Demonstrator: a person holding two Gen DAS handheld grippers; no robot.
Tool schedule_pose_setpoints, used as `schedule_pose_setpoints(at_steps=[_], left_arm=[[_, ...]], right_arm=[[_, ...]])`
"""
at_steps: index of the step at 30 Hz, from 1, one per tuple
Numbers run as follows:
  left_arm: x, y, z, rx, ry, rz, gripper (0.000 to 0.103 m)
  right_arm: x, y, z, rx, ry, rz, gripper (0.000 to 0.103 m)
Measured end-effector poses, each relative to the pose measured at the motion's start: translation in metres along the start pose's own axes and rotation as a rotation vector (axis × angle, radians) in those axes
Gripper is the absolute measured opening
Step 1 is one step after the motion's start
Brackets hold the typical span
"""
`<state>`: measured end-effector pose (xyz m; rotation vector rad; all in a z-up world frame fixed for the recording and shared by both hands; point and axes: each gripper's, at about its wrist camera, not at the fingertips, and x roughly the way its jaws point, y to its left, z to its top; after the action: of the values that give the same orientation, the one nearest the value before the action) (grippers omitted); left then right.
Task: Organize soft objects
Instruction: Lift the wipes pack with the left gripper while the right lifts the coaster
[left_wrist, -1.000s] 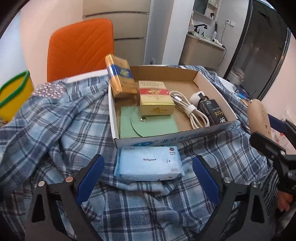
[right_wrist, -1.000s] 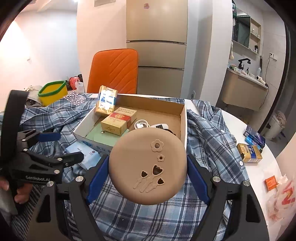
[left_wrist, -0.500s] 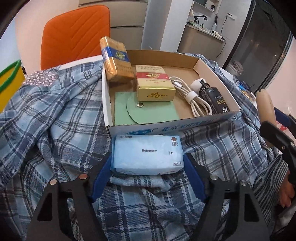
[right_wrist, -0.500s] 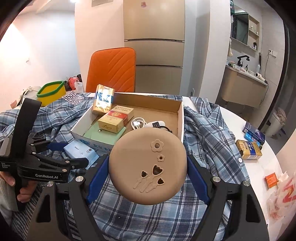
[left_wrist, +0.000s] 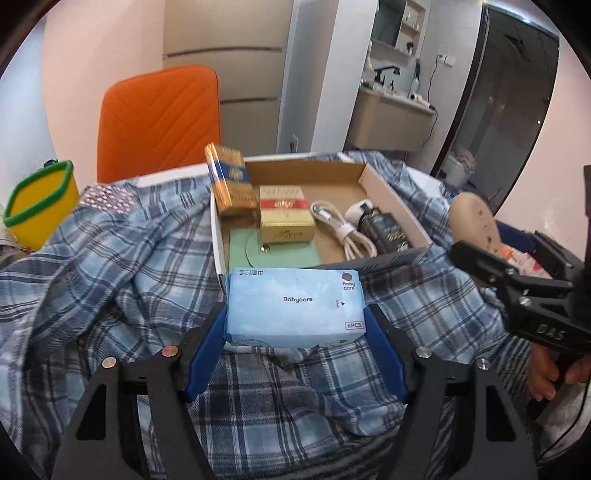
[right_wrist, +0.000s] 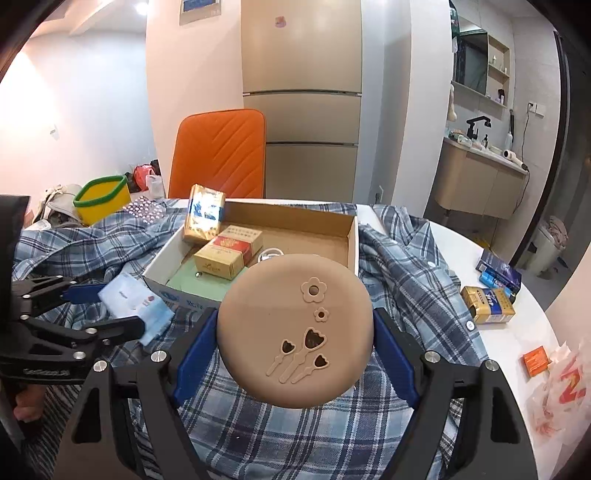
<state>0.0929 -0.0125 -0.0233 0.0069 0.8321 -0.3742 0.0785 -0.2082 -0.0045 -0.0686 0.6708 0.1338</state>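
Pale blue, the pack of wipes (left_wrist: 295, 308) sits clamped between my left tool's (left_wrist: 295, 332) pads, lifted just clear of the plaid shirt (left_wrist: 110, 266) and right in front of the cardboard box (left_wrist: 399, 206). My right tool (right_wrist: 293, 343) grips a tan round pad (right_wrist: 295, 328) with flower cutouts, its pads pressed on both edges, held above the shirt near the box's front corner. The shirt is spread over the white counter (right_wrist: 509, 332).
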Motion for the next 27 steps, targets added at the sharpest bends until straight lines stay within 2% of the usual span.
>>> schedule_pose_setpoints(at_steps=[6, 13, 17, 19, 23, 27], left_arm=[[-0.029, -0.008, 0.008, 0.005, -0.089, 0.028, 0.072], [-0.060, -0.015, 0.034, 0.015, -0.228, 0.067, 0.072], [-0.067, -0.022, 0.048, 0.038, -0.295, 0.106, 0.072], [-0.071, -0.026, 0.054, 0.036, -0.333, 0.147, 0.072], [-0.083, -0.032, 0.067, 0.030, -0.396, 0.139, 0.072], [-0.094, -0.035, 0.082, 0.024, -0.441, 0.157, 0.072]], right_arm=[[-0.013, 0.002, 0.008, -0.011, -0.033, -0.005, 0.083], [-0.036, 0.004, 0.028, -0.027, -0.102, -0.023, 0.083], [-0.047, 0.008, 0.046, -0.056, -0.136, -0.041, 0.083], [-0.053, 0.012, 0.056, -0.081, -0.147, -0.078, 0.083], [-0.063, 0.017, 0.076, -0.110, -0.176, -0.112, 0.083], [-0.064, 0.013, 0.091, -0.074, -0.192, -0.107, 0.083]])
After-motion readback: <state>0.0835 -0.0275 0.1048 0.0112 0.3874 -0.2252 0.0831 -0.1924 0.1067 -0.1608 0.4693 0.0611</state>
